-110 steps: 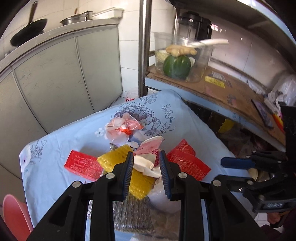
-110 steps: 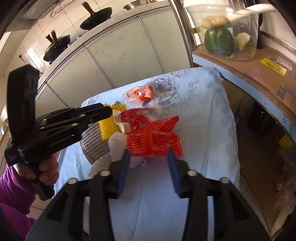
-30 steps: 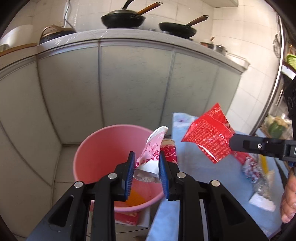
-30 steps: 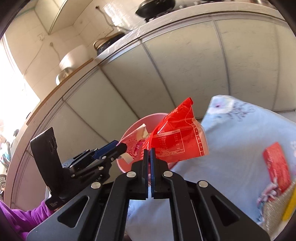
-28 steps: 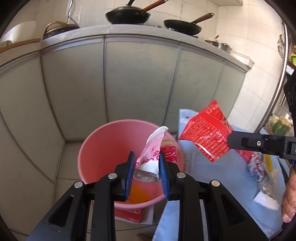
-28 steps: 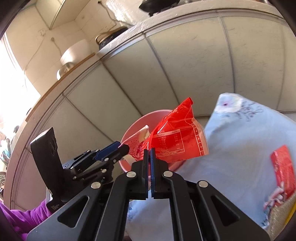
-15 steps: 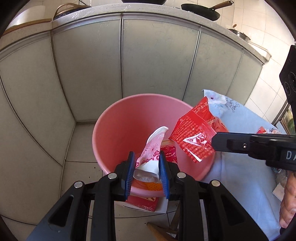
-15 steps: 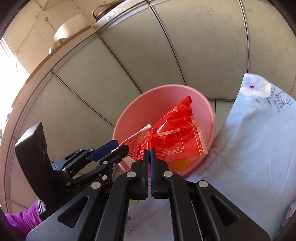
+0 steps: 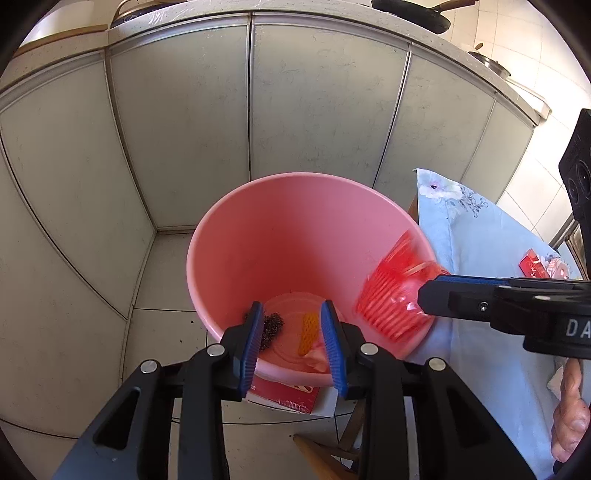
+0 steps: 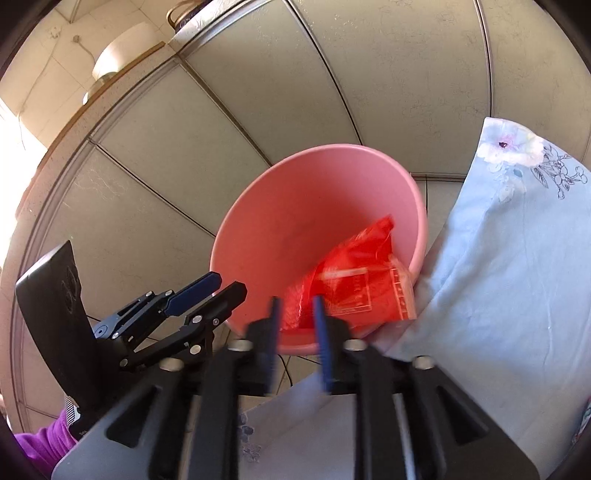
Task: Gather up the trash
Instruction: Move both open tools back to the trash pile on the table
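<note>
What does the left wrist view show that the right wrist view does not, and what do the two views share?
Only the left wrist view shows the bucket's bottom, with a yellow mesh strip and a dark crumbly clump, a flat red packet on the cloth, and a black pan on the counter.

Only the right wrist view shows a purple sleeve and a pale round pot.

Both show the pink plastic bucket, the red crinkly wrapper blurred at its rim, the pale blue floral cloth, and both the left gripper and right gripper open, having just released.
</note>
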`<state>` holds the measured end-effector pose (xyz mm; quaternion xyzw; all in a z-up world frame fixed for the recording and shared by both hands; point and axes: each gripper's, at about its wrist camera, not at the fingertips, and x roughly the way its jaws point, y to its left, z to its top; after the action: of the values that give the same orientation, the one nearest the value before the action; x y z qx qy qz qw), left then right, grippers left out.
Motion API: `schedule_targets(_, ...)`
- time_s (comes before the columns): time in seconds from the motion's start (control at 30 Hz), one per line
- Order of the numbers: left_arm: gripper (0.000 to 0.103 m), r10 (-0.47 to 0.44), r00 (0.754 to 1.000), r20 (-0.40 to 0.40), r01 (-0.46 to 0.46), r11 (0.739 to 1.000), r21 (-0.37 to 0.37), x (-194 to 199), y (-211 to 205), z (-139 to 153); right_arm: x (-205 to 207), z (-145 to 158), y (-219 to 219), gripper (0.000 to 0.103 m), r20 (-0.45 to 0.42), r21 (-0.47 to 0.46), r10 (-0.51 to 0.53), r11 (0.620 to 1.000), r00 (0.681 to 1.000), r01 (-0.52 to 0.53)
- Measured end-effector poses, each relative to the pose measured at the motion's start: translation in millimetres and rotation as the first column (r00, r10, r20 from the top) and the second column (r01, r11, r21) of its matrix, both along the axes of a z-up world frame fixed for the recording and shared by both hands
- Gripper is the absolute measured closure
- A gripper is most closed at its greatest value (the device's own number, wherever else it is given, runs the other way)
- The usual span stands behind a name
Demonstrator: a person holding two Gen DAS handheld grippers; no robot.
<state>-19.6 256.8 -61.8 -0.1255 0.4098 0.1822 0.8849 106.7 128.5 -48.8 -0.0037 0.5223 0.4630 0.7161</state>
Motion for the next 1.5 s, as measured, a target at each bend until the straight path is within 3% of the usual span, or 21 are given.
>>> schedule_targets(0.23, 0.072, -0.002, 1.000, 0.016, 0.003, 1.000, -0.013, -1.5, -4.1, 5.3, -4.7, 6.6, -9.4, 0.070, 0.021, 0.016, -0.009, 1.000, 1.000, 0.009)
schedule_targets(0.47, 0.072, -0.051, 0.997, 0.064, 0.053, 0.998, -0.034, 3.1, -21.5, 19.4, -18.3, 26.1, -37.7, 0.070, 0.131, 0.014, -0.040, 0.999, 0.991, 0.039)
schedule_targets(0.77, 0.072, -0.134, 0.985, 0.104, 0.141, 0.988, -0.062, 8.6, -53.2, 34.9, -39.3, 49.7, -96.6, 0.070, 0.271, 0.012, -0.125, 0.992, 0.954, 0.127)
schedule_targets(0.97, 0.072, -0.205, 0.972, 0.116, 0.214, 0.974, -0.076, 13.7, -79.3, 41.1, -50.0, 56.1, -131.1, 0.070, 0.311, 0.020, -0.186, 0.982, 0.932, 0.189)
schedule_targets(1.33, 0.068, -0.349, 0.930, 0.114, 0.359, 0.930, -0.078, 32.8, -133.4, 48.4, -46.8, 61.9, -226.8, 0.070, 0.343, 0.064, -0.396, 0.914, 0.852, 0.400)
schedule_targets(1.5, 0.068, -0.437, 0.892, 0.118, 0.446, 0.892, -0.076, 46.9, -165.5, 55.2, -36.6, 54.7, -271.9, 0.070, 0.320, 0.070, -0.494, 0.864, 0.809, 0.499)
